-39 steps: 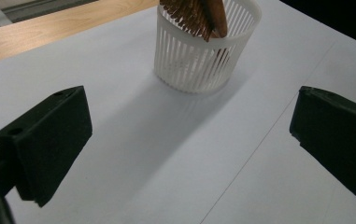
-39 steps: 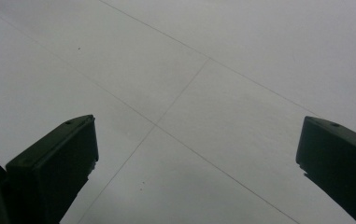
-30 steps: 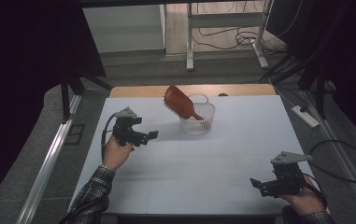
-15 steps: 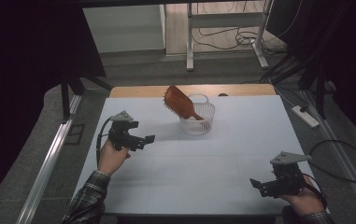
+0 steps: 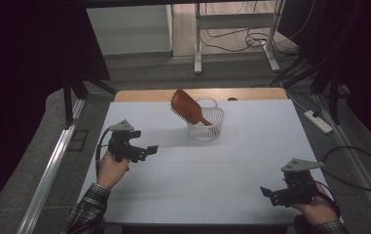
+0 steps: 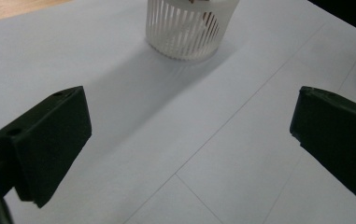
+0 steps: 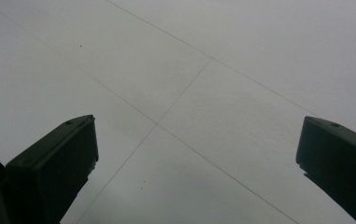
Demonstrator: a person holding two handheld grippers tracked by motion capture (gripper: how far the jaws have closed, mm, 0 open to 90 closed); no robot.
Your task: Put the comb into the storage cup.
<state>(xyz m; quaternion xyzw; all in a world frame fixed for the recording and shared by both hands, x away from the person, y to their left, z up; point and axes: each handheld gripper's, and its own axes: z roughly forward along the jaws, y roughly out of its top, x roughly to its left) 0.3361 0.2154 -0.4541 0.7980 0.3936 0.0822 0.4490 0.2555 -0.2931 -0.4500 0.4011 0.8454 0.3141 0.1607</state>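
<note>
Standing in a white slotted basket (image 5: 205, 124) on the worktop (image 5: 212, 170), brown hairbrush (image 5: 189, 107) sits ahead of the left gripper (image 6: 189, 135) jaws, well apart. Right gripper (image 7: 196, 163): jaws spread, nothing between; left likewise.

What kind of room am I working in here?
Probably a lab or recording workspace, not a home: a white-covered table stands on grey floor, dark curtains hang at the sides, and loose cables and a power strip lie on the floor.
</note>
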